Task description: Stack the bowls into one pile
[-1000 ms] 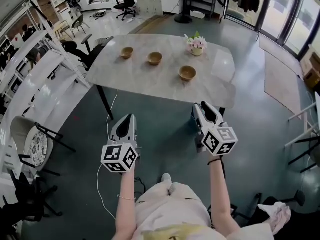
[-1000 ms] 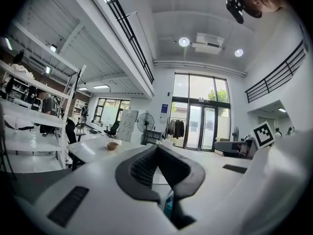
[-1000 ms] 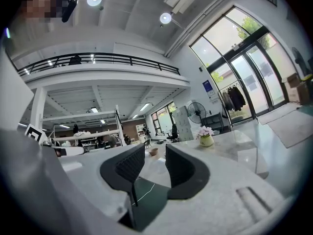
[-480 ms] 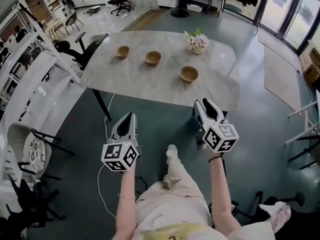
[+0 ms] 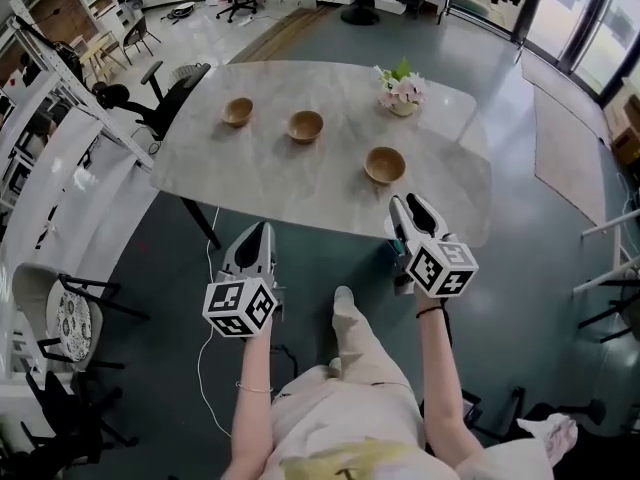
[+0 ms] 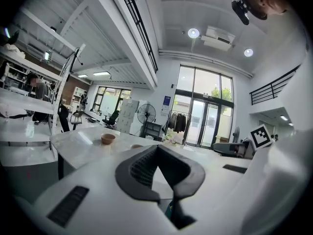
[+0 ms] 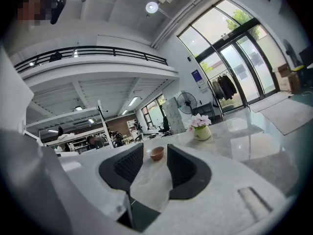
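Note:
Three wooden bowls stand apart on the pale marble table (image 5: 270,183): a left bowl (image 5: 238,111), a middle bowl (image 5: 306,125) and a right bowl (image 5: 385,164) closest to me. My left gripper (image 5: 258,232) hangs short of the table's near edge, its tips touching, nothing in it; in the left gripper view (image 6: 157,148) the left bowl (image 6: 108,138) sits far ahead. My right gripper (image 5: 406,208) reaches the near edge just below the right bowl. Its jaws have just been opening and stand open and empty; a bowl (image 7: 157,153) shows far beyond their gap (image 7: 155,151).
A pot of pink flowers (image 5: 404,93) stands at the table's far right, also in the right gripper view as the flower pot (image 7: 200,129). A black office chair (image 5: 150,108) and white benches (image 5: 60,178) lie left. My leg (image 5: 352,338) is below, and a cable (image 5: 205,368) runs over the floor.
I have stepped toward the table, so it and the bowls sit nearer. Both grippers have travelled forward with me; the right one now overlaps the table's near edge.

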### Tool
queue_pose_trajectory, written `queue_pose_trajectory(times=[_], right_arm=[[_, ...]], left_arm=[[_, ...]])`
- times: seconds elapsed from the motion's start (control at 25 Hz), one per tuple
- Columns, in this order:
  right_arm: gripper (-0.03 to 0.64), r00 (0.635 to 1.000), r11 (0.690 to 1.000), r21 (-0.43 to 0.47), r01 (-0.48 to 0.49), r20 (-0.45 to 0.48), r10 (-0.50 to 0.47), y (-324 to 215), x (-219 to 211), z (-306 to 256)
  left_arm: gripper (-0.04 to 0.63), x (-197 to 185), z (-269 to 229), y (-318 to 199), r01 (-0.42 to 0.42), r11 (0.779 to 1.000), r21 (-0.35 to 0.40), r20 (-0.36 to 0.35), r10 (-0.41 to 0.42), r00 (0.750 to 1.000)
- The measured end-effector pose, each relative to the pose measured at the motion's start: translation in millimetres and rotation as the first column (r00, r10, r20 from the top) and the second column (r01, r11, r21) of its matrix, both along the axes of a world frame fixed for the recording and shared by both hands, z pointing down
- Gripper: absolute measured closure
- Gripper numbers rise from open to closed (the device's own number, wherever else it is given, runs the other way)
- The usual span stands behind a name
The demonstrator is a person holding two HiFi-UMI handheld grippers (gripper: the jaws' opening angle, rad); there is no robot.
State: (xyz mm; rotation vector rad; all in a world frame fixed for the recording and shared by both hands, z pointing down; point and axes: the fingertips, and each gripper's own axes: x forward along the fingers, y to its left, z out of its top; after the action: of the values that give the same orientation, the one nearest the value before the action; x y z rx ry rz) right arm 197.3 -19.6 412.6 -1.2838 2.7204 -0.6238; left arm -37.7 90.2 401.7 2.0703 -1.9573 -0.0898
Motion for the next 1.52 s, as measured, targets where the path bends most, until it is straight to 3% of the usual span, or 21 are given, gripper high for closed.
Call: queue_pose_trajectory(times=[0.44,0.88,1.12,1.52], right_arm=[[0.48,0.999,0.993,-0.116,-0.019,-0.044,0.014,-91,-8,42],[0.48,0.986,0.966,-0.241,-0.093,-0.157,0.055,-166,7,93],[0.48,0.967,0.93,-0.333,-0.156,-0.242,0.076,-190,15,131],[0.484,0.956,0.847,-0.496,-0.193,-0.289,0.048,-209,13,182]], left_arm=[[0.595,4,44,-103,-0.073,0.991,-0.114,-0.051,0.067,0.996],[0.595,23,97,-176,-0.167,0.957,-0.237,-0.136,0.138,0.981],[0.595,29,121,-197,-0.208,0.931,-0.301,-0.178,0.16,0.971],[0.595,48,150,-223,-0.29,0.882,-0.37,-0.23,0.215,0.949]])
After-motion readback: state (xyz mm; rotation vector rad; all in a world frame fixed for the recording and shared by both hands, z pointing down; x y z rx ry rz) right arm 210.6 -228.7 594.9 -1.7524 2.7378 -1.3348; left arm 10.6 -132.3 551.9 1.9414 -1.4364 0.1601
